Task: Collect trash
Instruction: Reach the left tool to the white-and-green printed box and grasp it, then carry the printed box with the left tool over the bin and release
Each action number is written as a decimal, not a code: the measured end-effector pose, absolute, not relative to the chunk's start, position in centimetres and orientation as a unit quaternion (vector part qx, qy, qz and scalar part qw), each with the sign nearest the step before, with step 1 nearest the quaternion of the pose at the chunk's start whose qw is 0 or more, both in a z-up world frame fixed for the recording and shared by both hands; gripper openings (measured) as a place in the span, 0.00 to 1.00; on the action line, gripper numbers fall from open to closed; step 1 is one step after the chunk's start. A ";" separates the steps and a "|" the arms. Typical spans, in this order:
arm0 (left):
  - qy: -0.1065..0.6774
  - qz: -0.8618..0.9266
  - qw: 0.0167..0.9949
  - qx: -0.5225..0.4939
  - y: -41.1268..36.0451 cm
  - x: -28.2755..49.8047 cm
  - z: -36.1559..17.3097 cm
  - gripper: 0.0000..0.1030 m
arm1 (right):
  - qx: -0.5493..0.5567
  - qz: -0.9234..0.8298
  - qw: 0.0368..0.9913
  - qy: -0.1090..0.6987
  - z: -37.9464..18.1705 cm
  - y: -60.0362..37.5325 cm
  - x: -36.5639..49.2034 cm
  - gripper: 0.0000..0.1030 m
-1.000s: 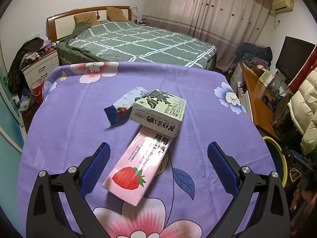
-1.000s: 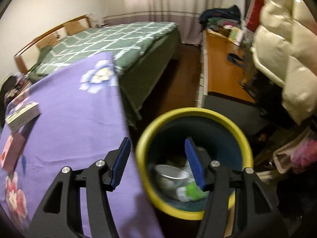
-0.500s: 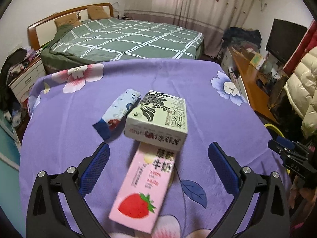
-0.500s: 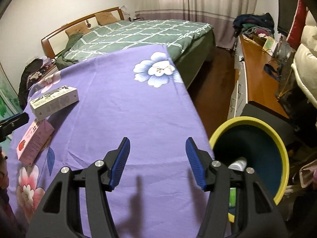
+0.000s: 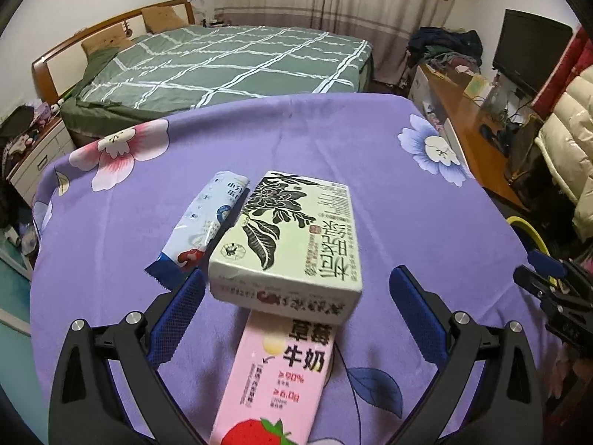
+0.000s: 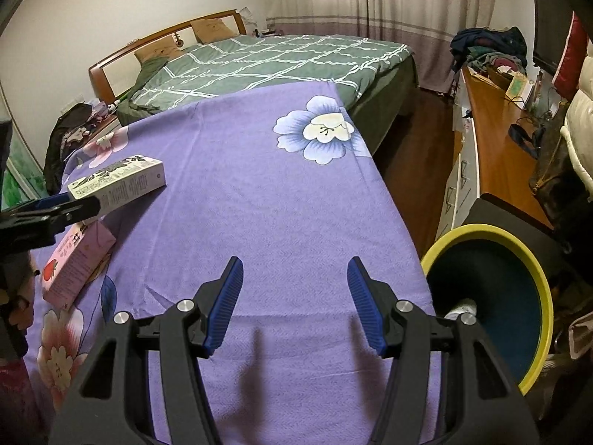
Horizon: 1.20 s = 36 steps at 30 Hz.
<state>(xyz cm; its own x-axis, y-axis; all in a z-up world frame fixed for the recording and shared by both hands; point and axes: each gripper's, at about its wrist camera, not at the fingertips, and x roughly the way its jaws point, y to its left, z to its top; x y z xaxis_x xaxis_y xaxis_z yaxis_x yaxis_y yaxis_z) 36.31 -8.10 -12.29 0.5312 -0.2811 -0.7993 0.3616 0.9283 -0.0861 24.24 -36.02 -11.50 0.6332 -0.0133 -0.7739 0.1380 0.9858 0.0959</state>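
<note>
A pale green box (image 5: 296, 237) with black flower print lies on the purple flowered cloth (image 5: 407, 222), resting partly on a pink strawberry milk carton (image 5: 274, 382). A blue and white snack wrapper (image 5: 204, 226) lies to its left. My left gripper (image 5: 296, 296) is open, its blue pads on either side of the green box's near end without touching it. My right gripper (image 6: 294, 289) is open and empty over bare cloth; the green box (image 6: 118, 181), the pink carton (image 6: 76, 263) and a finger of the left gripper show far left there. A yellow-rimmed bin (image 6: 500, 296) stands at the right.
The cloth's right edge drops to a wood floor (image 6: 418, 141). A green checked bed (image 5: 229, 63) lies beyond, a long wooden desk (image 6: 496, 141) with clutter and a TV (image 5: 530, 48) at the right, a white padded jacket (image 5: 570, 148) beside it. A nightstand (image 5: 33, 148) stands at left.
My left gripper moved forward and lower, so the green box now sits between its pads. My right gripper swung left from over the bin to over the cloth, then held still.
</note>
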 end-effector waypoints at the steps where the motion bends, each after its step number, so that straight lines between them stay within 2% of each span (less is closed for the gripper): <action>1: 0.448 -0.182 0.874 0.045 -8.1 36.4 -12.4 0.91 | 0.074 -0.042 0.901 0.426 -11.5 -36.1 24.2 0.54; 5: 0.451 -0.176 0.874 0.054 -8.3 36.8 -12.6 0.79 | 0.079 -0.041 0.900 0.426 -11.6 -36.5 24.2 0.54; 8: 0.449 -0.180 0.874 0.058 -8.7 36.9 -12.6 0.74 | 0.081 -0.040 0.900 0.426 -11.6 -36.7 24.1 0.54; 21: 0.402 -0.197 0.891 0.075 -11.0 34.0 -9.4 0.72 | 0.083 -0.044 0.905 0.416 -10.5 -38.0 22.6 0.54; 36: 0.371 -0.260 0.886 0.098 -18.8 28.7 -6.1 0.71 | 0.088 -0.072 0.907 0.405 -9.4 -43.2 16.7 0.54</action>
